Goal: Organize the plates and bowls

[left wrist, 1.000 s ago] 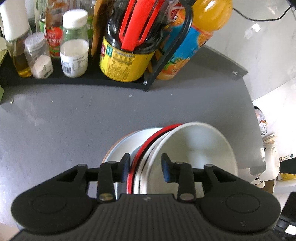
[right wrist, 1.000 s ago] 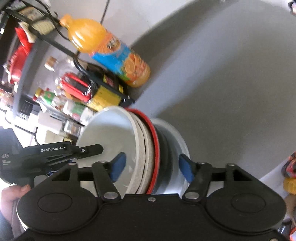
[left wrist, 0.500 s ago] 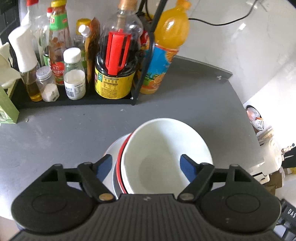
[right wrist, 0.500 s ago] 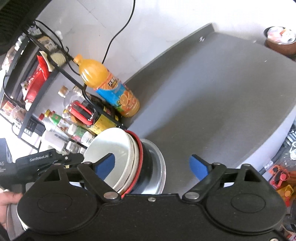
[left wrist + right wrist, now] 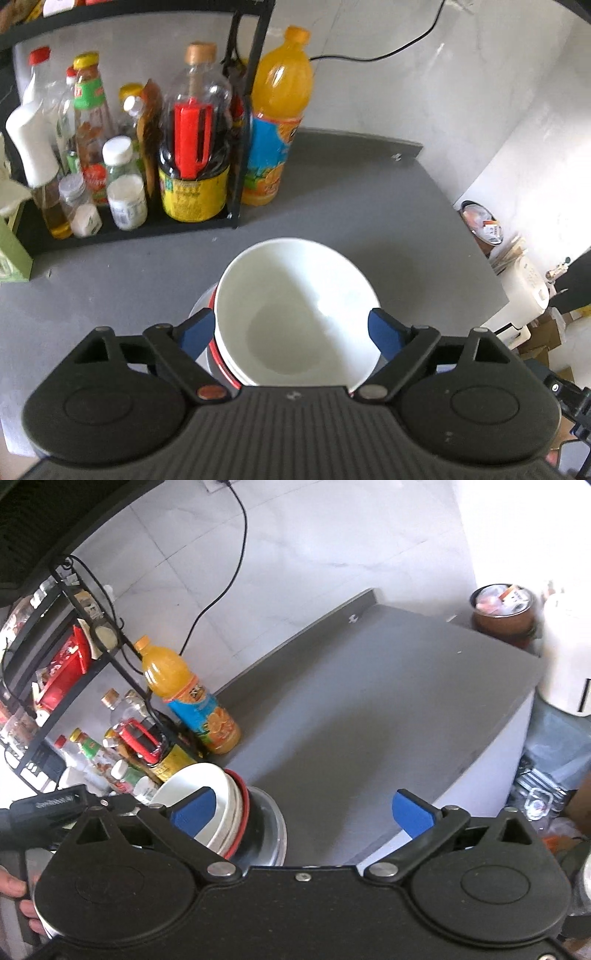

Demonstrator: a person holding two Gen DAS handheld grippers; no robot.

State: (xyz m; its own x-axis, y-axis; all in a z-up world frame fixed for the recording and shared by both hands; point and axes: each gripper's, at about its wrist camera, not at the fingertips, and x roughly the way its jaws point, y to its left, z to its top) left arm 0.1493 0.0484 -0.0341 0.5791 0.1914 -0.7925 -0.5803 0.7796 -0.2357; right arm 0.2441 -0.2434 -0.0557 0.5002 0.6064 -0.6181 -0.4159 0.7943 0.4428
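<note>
Two grippers observed, both spread wide, neither gripping anything. Left gripper (image 5: 291, 330) has its blue pads either side of the white bowl (image 5: 295, 310), contact not determinable. Right gripper (image 5: 303, 810) is over the same stack. Bowl sits topmost on a red-rimmed dish (image 5: 240, 812) and a metal plate (image 5: 273, 827), on the grey counter (image 5: 369, 709). Label text on the orange drink bottle (image 5: 275, 122) and rack bottles is illegible. Counter is bare toward its right edge.
</note>
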